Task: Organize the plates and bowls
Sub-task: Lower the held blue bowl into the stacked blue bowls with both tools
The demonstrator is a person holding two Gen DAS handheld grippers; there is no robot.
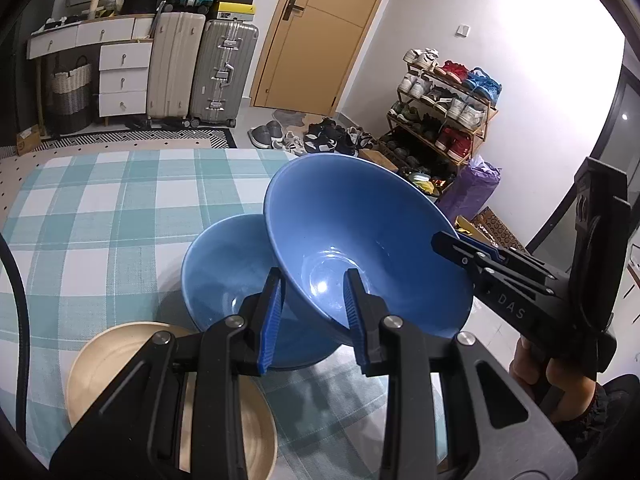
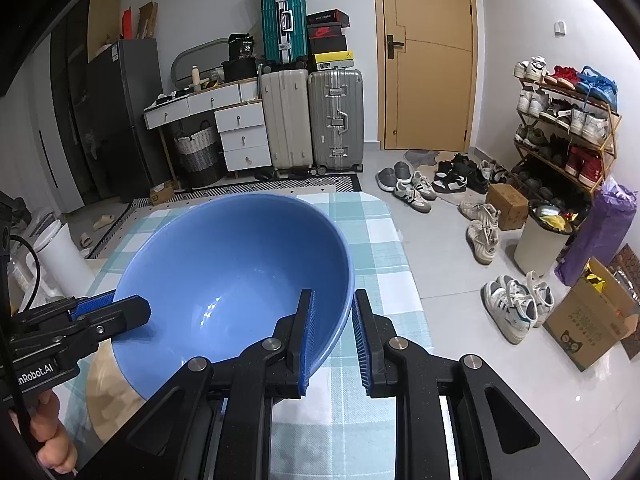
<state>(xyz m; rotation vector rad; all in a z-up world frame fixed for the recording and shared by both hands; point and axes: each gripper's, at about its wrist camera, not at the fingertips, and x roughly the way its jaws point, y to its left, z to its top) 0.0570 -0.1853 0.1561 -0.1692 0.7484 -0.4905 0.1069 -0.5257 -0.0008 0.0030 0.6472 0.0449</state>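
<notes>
left hand-held gripper (image 1: 314, 312) and right hand-held gripper (image 2: 333, 336) each clamp tilted blue bowl (image 1: 360, 240) rim, mouth facing cameras.

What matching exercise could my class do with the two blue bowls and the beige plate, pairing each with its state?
Things:
1. upper blue bowl
2. lower blue bowl
3. beige plate

States:
A. stands upright on the checked cloth
B. lifted and tilted, its rim gripped by the left gripper and the right gripper
C. lies flat on the cloth beside a bowl

Pairs: 1-B, 2-A, 3-C
</notes>
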